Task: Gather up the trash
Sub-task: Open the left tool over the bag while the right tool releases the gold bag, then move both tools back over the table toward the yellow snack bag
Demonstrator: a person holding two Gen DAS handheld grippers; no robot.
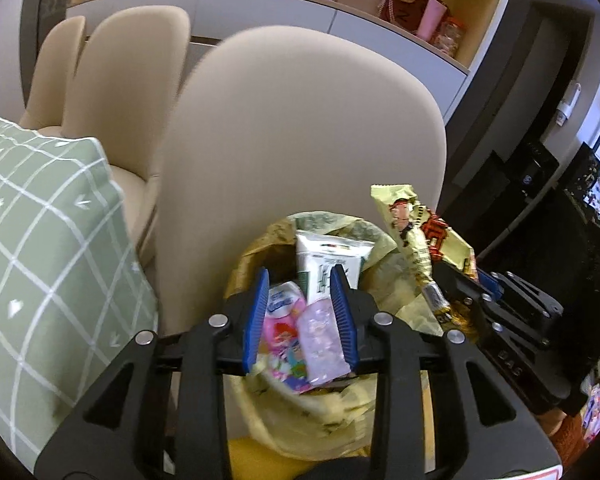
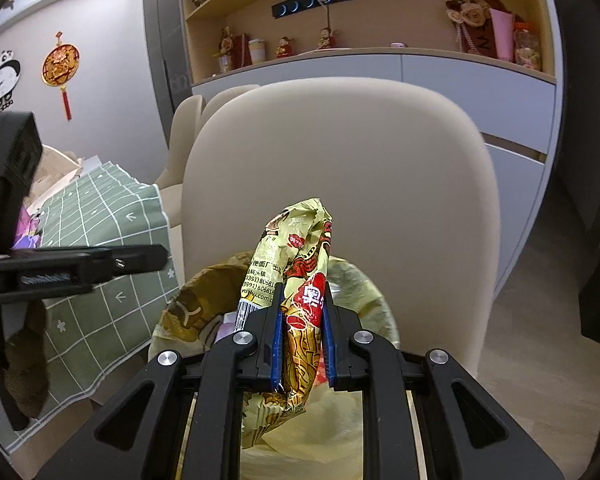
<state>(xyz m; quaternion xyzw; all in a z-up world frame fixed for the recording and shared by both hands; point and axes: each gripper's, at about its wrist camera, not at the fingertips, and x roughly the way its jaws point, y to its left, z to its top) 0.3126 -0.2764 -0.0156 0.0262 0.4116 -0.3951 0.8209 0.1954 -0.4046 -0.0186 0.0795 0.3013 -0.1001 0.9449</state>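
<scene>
A trash bin lined with a yellow bag (image 1: 388, 280) stands in front of a beige chair; its rim also shows in the right wrist view (image 2: 364, 280). My left gripper (image 1: 300, 312) hangs over the bin with its jaws apart. Between and below them are a pink tissue pack (image 1: 284, 332), a pale pink wrapper (image 1: 322, 340) and a white-green wipes pack (image 1: 324, 264); I cannot tell whether the pads touch them. My right gripper (image 2: 303, 332) is shut on a yellow-red noodle wrapper (image 2: 300, 248) and holds it over the bin. The wrapper also shows in the left wrist view (image 1: 416, 232).
A beige chair back (image 1: 300, 140) rises right behind the bin, with more chairs (image 1: 128, 92) to its left. A table with a green checked cloth (image 1: 40, 260) is at the left. A shelf with ornaments (image 2: 380, 40) lines the wall. Dark furniture (image 1: 540, 200) stands at the right.
</scene>
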